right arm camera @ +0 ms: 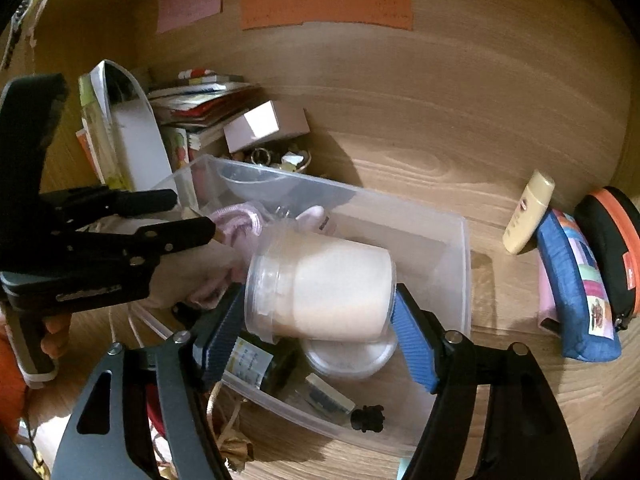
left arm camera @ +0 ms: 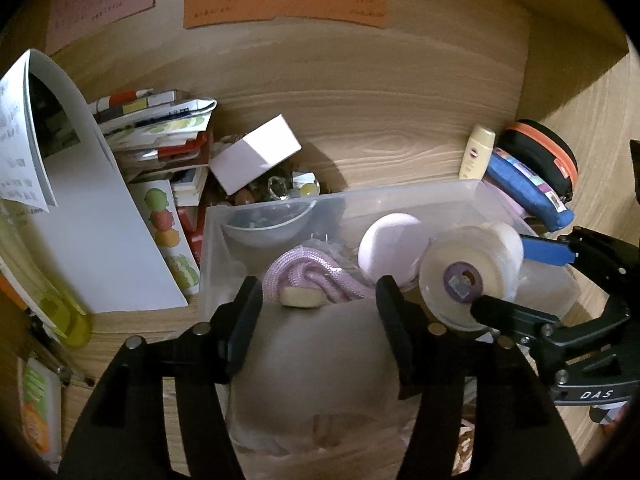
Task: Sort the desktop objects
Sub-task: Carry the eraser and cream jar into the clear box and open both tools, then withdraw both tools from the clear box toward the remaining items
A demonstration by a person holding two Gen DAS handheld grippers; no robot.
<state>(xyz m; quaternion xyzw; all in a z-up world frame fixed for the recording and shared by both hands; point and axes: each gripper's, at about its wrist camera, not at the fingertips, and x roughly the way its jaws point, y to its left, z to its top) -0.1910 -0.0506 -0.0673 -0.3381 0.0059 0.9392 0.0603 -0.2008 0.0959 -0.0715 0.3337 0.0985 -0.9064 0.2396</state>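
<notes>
**Mia:** What is the right claw (right arm camera: 316,316) doing?

**Ben:** It is grasping a big see-through jar (right arm camera: 320,284) with a creamy inside. The blue pads press on both ends of the jar. The jar lies on its side, over the clear plastic box (right arm camera: 460,248).

**Mia:** And the left claw (left arm camera: 318,292)?

**Ben:** It is released — its black fingers (left arm camera: 248,312) stand apart. Something pale and blurry sits low between them, but I cannot tell what it is. The fingers do not seem to squeeze it.

**Mia:** What is in the box?

**Ben:** A pink rope (left arm camera: 308,276), a round pale pink thing (left arm camera: 386,240), a clear bowl (left arm camera: 266,224), a flat round lid (right arm camera: 348,356) and a dark bottle (right arm camera: 260,364).

**Mia:** And outside it?

**Ben:** On the wooden surface (left arm camera: 380,136) — a white box (left arm camera: 256,158) tilted on small trinkets, books (left arm camera: 156,128) stacked at the left, and a yellow bottle (right arm camera: 528,212), a blue pouch (right arm camera: 576,288) and a black case (right arm camera: 608,248) at the right.
</notes>
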